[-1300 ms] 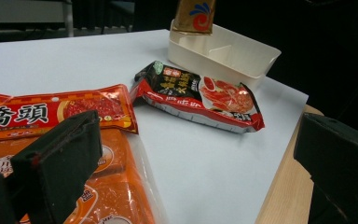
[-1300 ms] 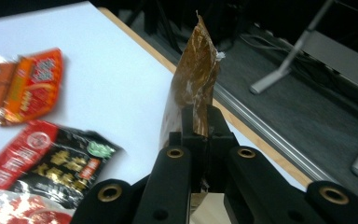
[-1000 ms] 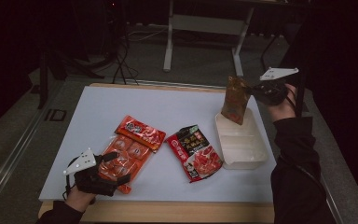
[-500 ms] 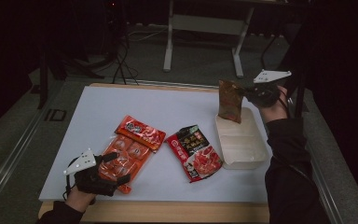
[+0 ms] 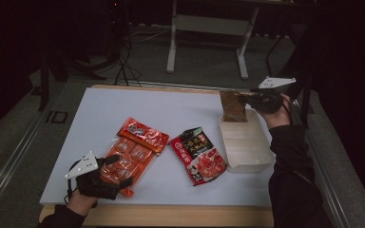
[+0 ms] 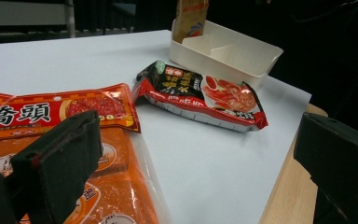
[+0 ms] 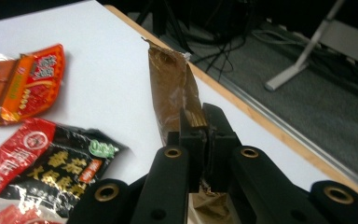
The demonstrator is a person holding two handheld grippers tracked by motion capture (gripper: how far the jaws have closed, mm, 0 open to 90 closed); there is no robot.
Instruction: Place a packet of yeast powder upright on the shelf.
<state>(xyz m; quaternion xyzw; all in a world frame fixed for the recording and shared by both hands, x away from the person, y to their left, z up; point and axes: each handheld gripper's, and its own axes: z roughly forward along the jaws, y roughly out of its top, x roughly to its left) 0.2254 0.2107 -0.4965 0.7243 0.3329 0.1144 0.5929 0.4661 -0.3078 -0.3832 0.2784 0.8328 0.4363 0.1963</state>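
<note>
Brown packet point(image 5: 232, 107) pinched at its upper edge by closed fingers of right gripper point(image 5: 245, 99), upright, lower end inside far compartment of white tray point(image 5: 247, 145). Best lowered straight, released once settled. Left gripper point(image 5: 116, 172) fingers spread open over orange packets point(image 5: 132, 153), not gripping. Crinkly film, glossy red-and-black packet point(image 5: 198, 155), rigid smooth tray, matte white counter point(image 5: 95, 114).

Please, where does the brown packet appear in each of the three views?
High view: brown packet right of centre, upright in the far end of the white tray, held by the right gripper.
Left gripper view: top centre, in the tray's far end.
Right gripper view: centre, pinched between the jaws.
Shared landmark: red-and-black packet.
</note>
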